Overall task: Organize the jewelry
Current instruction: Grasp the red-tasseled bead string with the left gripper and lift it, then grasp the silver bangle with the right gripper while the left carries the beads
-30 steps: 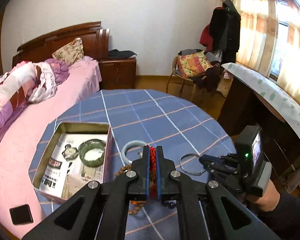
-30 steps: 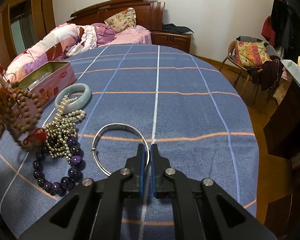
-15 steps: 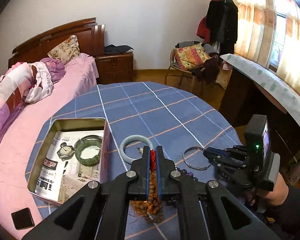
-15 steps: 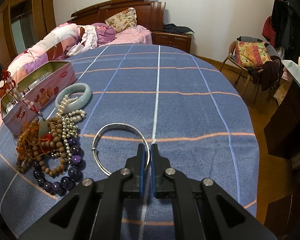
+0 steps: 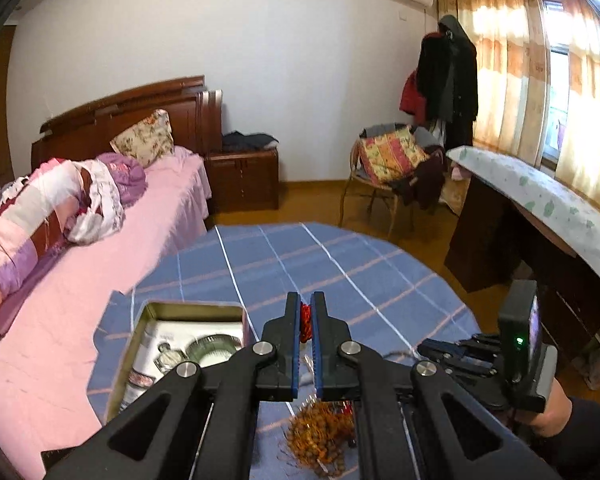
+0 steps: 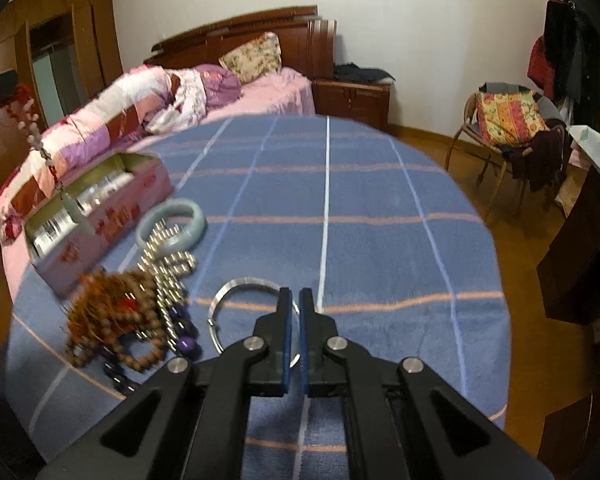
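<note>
My left gripper (image 5: 305,312) is shut on the red cord of a brown bead necklace (image 5: 320,436) and holds it high, so the beads hang below the fingers. The necklace also shows in the right wrist view (image 6: 112,320), its string rising to the upper left. The open tin box (image 5: 188,312) sits left of the gripper with a green bangle (image 5: 212,350) and a watch (image 5: 168,354) inside. My right gripper (image 6: 294,300) is shut on the silver bangle (image 6: 240,285), which lies on the blue tablecloth.
A pale jade bangle (image 6: 172,220), a silver bead chain (image 6: 168,256) and purple beads (image 6: 186,344) lie beside the tin box (image 6: 112,216). A pink bed (image 5: 60,260) is left of the table. A chair (image 5: 388,168) and a desk (image 5: 540,208) stand to the right.
My left gripper has risen well above the table, lifting the brown bead necklace by its red cord. My right gripper stays shut on the silver bangle in the same place.
</note>
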{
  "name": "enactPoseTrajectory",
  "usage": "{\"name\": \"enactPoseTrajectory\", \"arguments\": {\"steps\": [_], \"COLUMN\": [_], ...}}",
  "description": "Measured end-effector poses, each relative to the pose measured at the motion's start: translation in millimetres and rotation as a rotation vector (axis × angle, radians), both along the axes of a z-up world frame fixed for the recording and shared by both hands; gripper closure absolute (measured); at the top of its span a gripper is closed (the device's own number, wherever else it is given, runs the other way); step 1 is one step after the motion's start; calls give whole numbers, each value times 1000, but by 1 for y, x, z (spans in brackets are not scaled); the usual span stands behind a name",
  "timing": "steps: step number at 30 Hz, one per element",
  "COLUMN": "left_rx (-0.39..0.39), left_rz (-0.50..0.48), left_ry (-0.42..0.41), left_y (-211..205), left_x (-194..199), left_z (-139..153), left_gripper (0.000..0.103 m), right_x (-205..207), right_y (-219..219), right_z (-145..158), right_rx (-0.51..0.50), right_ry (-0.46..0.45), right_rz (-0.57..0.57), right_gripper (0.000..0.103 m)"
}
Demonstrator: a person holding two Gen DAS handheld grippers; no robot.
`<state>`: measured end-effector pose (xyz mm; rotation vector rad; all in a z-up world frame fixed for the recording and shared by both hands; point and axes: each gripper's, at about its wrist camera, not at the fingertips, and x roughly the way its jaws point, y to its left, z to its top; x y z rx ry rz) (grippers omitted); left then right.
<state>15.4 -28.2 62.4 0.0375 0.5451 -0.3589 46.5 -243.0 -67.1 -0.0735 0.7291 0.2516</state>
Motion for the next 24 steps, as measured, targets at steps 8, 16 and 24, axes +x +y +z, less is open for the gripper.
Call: {"name": "enactPoseTrajectory", "arguments": {"steps": [8,16,24], "left_rx": [-12,-28,-28], "left_rz": [50,100,118], "left_ry": [-46,-38,-16], "left_y": [21,45,51], "left_x": [9,13,16], "left_z": [20,19,11], "left_gripper": [99,99,99], "right_x": [15,19,22], "right_y": [0,25,28], "right_z": [6,-18,-34], "right_rx": [45,-39,-97], "right_ry": [39,131,177], "right_rz": [5,87,98], "right_gripper": [64,22,23]}}
